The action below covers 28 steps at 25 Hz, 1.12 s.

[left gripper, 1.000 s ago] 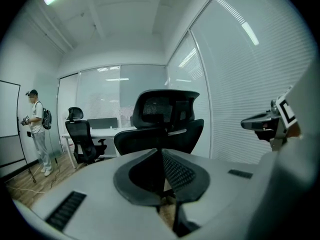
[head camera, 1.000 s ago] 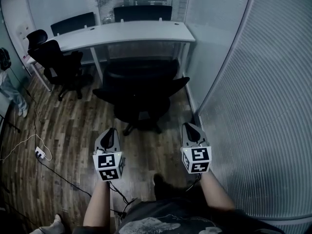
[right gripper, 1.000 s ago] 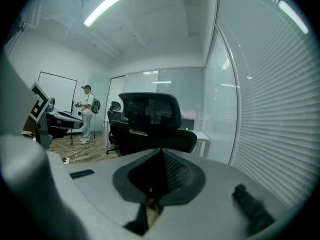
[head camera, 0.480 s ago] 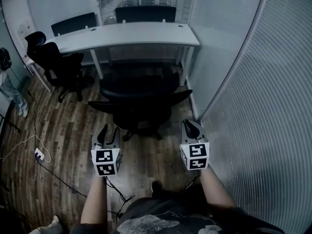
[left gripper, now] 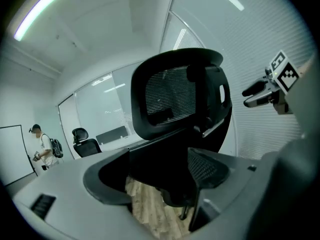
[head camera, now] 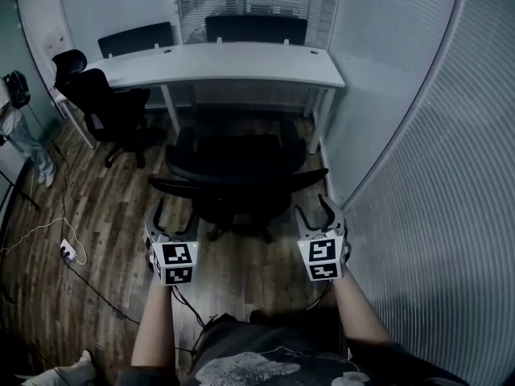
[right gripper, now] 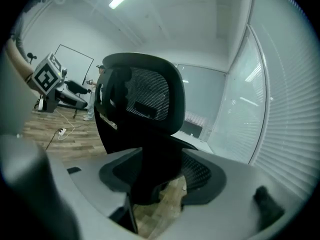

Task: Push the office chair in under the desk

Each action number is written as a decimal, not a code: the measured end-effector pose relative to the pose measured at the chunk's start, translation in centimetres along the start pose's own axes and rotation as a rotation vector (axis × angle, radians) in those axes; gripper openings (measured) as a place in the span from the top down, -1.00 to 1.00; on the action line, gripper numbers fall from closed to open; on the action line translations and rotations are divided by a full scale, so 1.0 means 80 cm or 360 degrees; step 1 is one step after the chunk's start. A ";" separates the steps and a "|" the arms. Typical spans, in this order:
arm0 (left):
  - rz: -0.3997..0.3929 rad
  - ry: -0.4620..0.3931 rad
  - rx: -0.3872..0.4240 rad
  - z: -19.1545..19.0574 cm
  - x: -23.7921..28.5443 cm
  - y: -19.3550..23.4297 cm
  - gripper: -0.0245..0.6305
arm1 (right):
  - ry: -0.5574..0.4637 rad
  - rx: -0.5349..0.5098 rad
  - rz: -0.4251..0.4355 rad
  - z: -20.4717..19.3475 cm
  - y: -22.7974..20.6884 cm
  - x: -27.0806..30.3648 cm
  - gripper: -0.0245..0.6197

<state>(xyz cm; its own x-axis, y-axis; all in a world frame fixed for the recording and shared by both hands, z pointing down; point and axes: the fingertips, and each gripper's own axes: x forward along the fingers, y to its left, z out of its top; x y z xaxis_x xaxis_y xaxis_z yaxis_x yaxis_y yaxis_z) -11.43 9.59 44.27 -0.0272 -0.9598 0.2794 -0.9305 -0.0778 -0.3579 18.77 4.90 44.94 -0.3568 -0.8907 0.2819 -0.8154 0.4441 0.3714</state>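
Observation:
The black office chair (head camera: 233, 163) stands in front of the white desk (head camera: 225, 59), its back turned toward me. My left gripper (head camera: 173, 214) is just behind the chair's left armrest, and its jaws are opening. Behind the right armrest my right gripper (head camera: 314, 209) is also opening its jaws. In the left gripper view the chair's mesh back (left gripper: 175, 99) rises beyond the spread jaws of the left gripper (left gripper: 160, 184). In the right gripper view the same chair back (right gripper: 145, 104) stands past the right gripper (right gripper: 160, 179). No pad presses on the chair.
A second black chair (head camera: 100, 99) sits at the desk's left end, and a person (head camera: 16, 131) stands at the far left. A power strip with cables (head camera: 66, 252) lies on the wood floor. A glass wall with blinds (head camera: 418, 175) runs close along the right.
Both grippers were shut a second ago and now stand spread; the left one parted first. Both hands have come forward to the back of the chair.

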 end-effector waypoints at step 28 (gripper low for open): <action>-0.0094 0.0035 0.0659 0.002 0.108 0.038 -0.16 | 0.0233 -0.0626 -0.0366 -0.007 -0.030 0.117 0.01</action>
<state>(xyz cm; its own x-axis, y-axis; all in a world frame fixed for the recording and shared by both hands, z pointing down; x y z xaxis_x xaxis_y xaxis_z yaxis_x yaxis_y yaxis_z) -14.42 0.98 45.46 0.0101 -0.9448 0.3276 -0.7055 -0.2389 -0.6672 17.63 -4.42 47.18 -0.0961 -0.9596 0.2644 -0.6211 0.2654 0.7374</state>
